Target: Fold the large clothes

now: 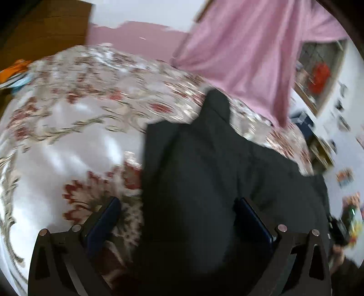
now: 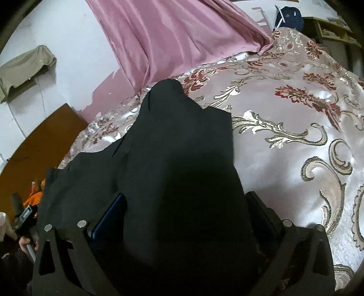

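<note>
A large black garment (image 1: 204, 159) lies on a shiny floral bedspread (image 1: 68, 136); this view is motion-blurred. My left gripper (image 1: 179, 205) stands wide open over the garment's near left edge. One finger is above the bedspread and the other above the black cloth. In the right wrist view the same black garment (image 2: 170, 148) runs away from me across the bedspread (image 2: 284, 159). My right gripper (image 2: 186, 202) is open wide, with a mound of the cloth lying loose between its fingers. The pads do not press on it.
A pink curtain (image 2: 170, 34) hangs down onto the far side of the bed. A brown wooden board (image 2: 45, 136) and orange cloth (image 2: 34, 195) are at the left. A hand (image 2: 25, 243) holds the other gripper there. A blue bag (image 2: 289, 16) and shelves sit beyond the bed.
</note>
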